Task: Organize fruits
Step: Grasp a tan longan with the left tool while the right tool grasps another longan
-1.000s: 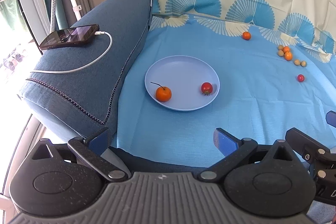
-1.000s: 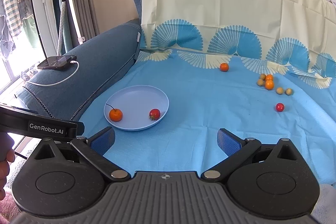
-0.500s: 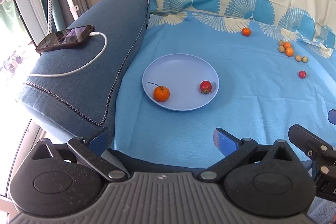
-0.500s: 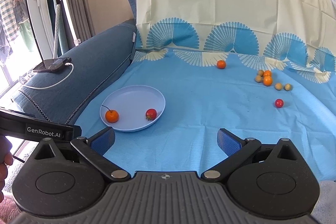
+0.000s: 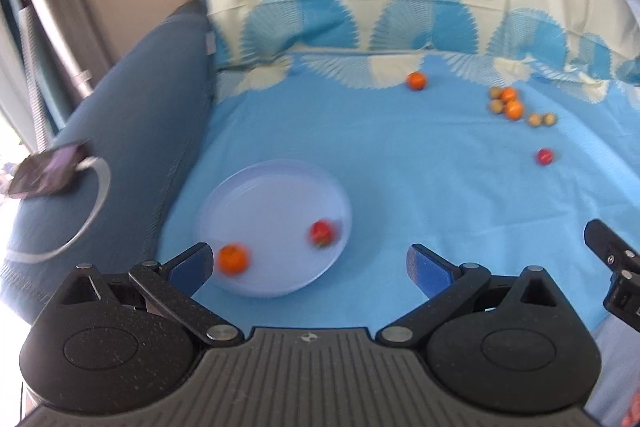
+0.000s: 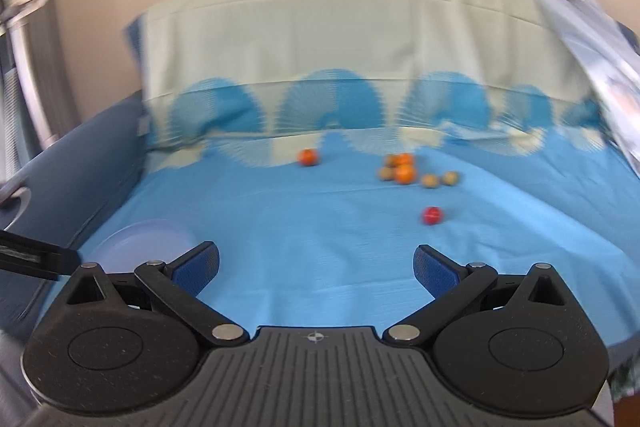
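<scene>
A pale blue plate (image 5: pixel 276 195) lies on the blue sheet and holds an orange fruit (image 5: pixel 233 259) and a red tomato (image 5: pixel 321 233). My left gripper (image 5: pixel 308 265) is open and empty, hovering just before the plate. My right gripper (image 6: pixel 316 265) is open and empty over the sheet; the plate's edge (image 6: pixel 140 239) shows at its left. Further off lie a lone orange fruit (image 6: pixel 308 157), a cluster of orange and tan fruits (image 6: pixel 402 171) and a red tomato (image 6: pixel 432 215). These also show in the left wrist view: orange fruit (image 5: pixel 416 81), cluster (image 5: pixel 508 103), tomato (image 5: pixel 545 156).
A blue sofa armrest (image 5: pixel 132 131) at the left carries a phone (image 5: pixel 46 173) on a white cable. The sofa back is draped with a cream and blue patterned sheet (image 6: pixel 360 67). The right gripper's body (image 5: pixel 616 267) shows at the left view's right edge.
Both grippers have swung to the right and tilted up, blurring the views. The plate has slid toward the lower left in both views. Both grippers stay open.
</scene>
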Demonstrator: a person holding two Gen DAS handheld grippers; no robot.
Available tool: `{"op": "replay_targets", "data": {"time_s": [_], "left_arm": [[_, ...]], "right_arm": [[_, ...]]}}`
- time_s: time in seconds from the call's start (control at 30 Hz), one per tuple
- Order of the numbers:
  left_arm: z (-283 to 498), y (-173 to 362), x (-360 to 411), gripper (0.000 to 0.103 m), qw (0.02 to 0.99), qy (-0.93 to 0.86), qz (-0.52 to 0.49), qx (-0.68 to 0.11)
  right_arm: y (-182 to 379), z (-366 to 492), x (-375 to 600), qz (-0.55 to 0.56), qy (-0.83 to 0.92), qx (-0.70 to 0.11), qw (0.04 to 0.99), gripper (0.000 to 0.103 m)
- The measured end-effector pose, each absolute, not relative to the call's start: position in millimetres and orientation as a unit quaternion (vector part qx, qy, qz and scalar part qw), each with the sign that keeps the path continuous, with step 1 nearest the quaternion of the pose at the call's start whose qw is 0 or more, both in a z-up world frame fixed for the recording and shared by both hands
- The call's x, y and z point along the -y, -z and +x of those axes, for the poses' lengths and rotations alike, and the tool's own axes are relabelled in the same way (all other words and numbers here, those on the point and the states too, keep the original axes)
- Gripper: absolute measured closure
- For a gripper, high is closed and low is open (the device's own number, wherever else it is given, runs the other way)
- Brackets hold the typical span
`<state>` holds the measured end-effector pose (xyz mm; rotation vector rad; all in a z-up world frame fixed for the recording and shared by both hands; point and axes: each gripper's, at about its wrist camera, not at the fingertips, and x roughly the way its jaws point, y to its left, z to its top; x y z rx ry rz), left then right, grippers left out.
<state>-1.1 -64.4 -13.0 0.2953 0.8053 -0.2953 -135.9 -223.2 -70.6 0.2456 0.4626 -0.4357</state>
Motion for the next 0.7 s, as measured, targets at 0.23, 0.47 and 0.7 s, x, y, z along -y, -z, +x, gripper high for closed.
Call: {"op": "replay_targets", "data": {"time_s": [0.23,0.47,0.7], "left_arm": [[40.4,29.0,147.8,0.0,0.892,0.205,0.132,-0.381],[109.7,68.6,250.2,0.0,0.864,0.25,0.185,-0.397],[189.2,123.2,356.2,0.0,0.836,0.301,0.239,-0.391]], "right_arm": [[94.2,-117.3,302.8,0.14,0.29,-0.22,0.921,0.001],[120.0,-72.5,385.9,0.141,0.32,-0.236,0.907,0.001],[160.3,-10.1,470.3,0.135,0.311,-0.277,0.899,0.001]]}}
